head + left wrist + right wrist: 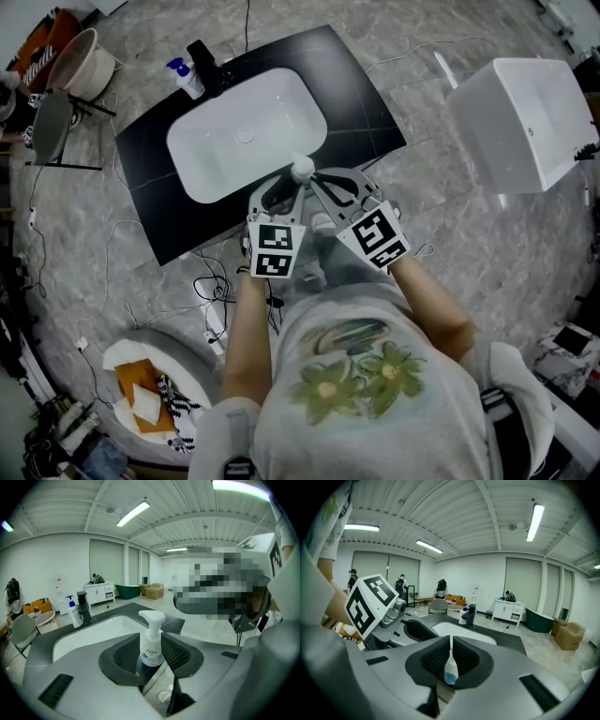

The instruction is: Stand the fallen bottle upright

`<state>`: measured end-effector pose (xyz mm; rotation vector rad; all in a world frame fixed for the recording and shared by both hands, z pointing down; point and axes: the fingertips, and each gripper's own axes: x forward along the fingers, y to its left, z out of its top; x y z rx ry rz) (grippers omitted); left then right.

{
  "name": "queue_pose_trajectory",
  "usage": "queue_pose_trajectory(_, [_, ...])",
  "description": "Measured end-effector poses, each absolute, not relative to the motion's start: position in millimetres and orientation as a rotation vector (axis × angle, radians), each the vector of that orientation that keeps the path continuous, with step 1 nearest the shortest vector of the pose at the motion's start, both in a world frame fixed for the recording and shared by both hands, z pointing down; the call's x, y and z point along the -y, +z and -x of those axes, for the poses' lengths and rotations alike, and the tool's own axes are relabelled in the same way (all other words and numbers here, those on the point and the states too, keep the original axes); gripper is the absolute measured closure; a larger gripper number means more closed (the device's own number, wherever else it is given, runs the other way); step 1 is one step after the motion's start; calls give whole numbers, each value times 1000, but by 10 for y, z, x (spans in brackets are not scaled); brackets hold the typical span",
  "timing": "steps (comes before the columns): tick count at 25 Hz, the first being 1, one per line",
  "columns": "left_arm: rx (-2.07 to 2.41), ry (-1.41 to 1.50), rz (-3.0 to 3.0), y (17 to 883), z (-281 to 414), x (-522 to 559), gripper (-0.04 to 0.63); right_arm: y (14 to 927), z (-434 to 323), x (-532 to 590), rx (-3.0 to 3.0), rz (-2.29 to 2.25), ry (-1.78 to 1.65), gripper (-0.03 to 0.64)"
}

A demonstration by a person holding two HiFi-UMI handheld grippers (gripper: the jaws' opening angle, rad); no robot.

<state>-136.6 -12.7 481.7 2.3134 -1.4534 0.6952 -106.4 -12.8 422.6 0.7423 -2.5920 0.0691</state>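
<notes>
A white Dove pump bottle [302, 170] stands upright at the front edge of the black countertop [361, 103]. In the left gripper view the bottle [152, 644] sits between my two pads, which press on its sides. In the head view my left gripper [289, 184] reaches it from the near left. My right gripper [322, 182] comes in from the near right, close beside the bottle. In the right gripper view its jaws [450, 660] stand almost together, and only a narrow strip of the bottle [450, 668] shows through the slit. The left gripper's marker cube [370, 604] sits close on the left.
A white sink basin [246, 131] is set in the countertop. A black faucet [203, 61] and a blue-capped soap bottle [187, 77] stand at its far left corner. A white tub [525, 122] stands on the floor at right, with a chair [52, 127] and cables at left.
</notes>
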Motion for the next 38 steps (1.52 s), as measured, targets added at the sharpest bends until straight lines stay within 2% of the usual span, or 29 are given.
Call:
queue_pose_trajectory(8, [1563,522,-2326,4342,1336,-141,540,3990,948,-178,2691,-801,273,572])
queue_pose_trajectory(13, [1638,500,-2352,4128,1292,-332,577,3911,927,-351,2704,-819,288,574])
queue_pose_trajectory(38, [1552,433,-2415,3960,1159,-1096,577,3796,796,-1067,2681,-877,251,575])
